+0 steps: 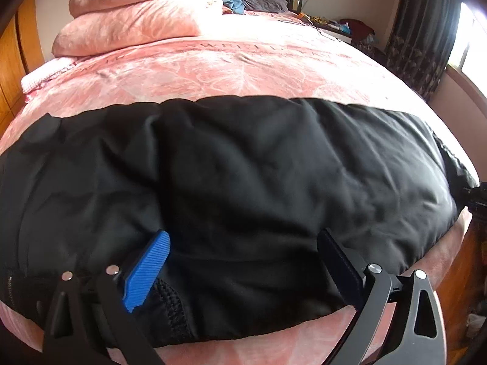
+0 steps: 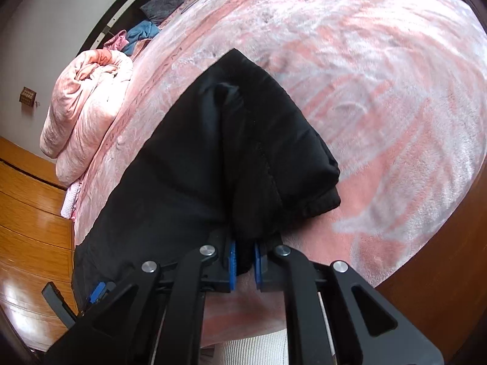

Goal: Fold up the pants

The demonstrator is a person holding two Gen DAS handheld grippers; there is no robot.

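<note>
Two grippers at work over one pair of black pants (image 1: 243, 167), spread across the near edge of a pink bed (image 1: 228, 70). Padded and puffy by the look of the quilted creases, so likely soft, bulky, light for the size, with a slick shell that may slide on itself. Not fragile.

Left gripper (image 1: 243, 255): released, spread wide, blue pad at 7 o'clock and dark pad at 5 o'clock in the left wrist view, straddling the cloth near the ribbed knit band (image 1: 170, 304) without pinching it.

Right gripper (image 2: 243, 261): clenched on a bunched edge of the pants at 6 o'clock in the right wrist view, blue pads pressed close with black cloth between. Beyond, toward 12 o'clock, a doubled end lying over the rest, its cuff (image 2: 319, 203) out at 3 o'clock.

Best held at seams, cuffs or the waistband, where layers are stitched and less apt to slip; a pinch on the smooth middle would probably catch only the top layer. Springy padding likely to push a fold back open, so a firm press along the crease advisable.

Elsewhere: folded pink quilt (image 1: 137, 9) at 11 o'clock, wooden wardrobe (image 2: 33, 213) at 9 o'clock.
</note>
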